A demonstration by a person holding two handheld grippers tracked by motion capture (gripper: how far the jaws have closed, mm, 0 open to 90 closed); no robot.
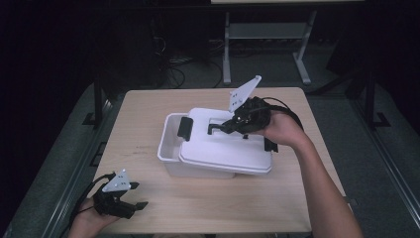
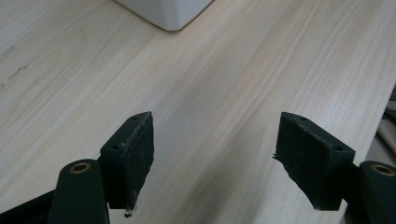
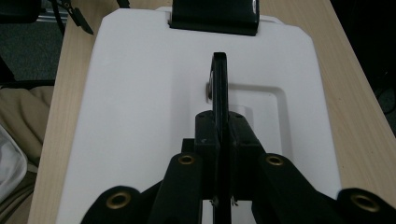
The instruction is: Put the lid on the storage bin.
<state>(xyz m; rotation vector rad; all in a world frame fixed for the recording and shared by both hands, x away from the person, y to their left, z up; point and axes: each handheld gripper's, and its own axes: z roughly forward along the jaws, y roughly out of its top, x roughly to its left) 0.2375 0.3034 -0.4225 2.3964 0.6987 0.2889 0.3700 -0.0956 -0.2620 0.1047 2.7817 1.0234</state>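
The right gripper (image 3: 219,140) is clamped on the thin black handle (image 3: 219,84) of the hard white plastic box lid (image 3: 140,93) (probably light and slippery), the best place to hold it, while the left gripper (image 2: 215,158) has its jaws wide apart over the bench (image 2: 233,70).

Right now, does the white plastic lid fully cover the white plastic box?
No: the white plastic lid sits shifted sideways, leaving the white plastic box open at one end.

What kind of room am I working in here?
Probably a lab or workshop recording bay: a bare light wooden table under dark surroundings, loose cables on the grey floor, and a metal-framed bench behind.
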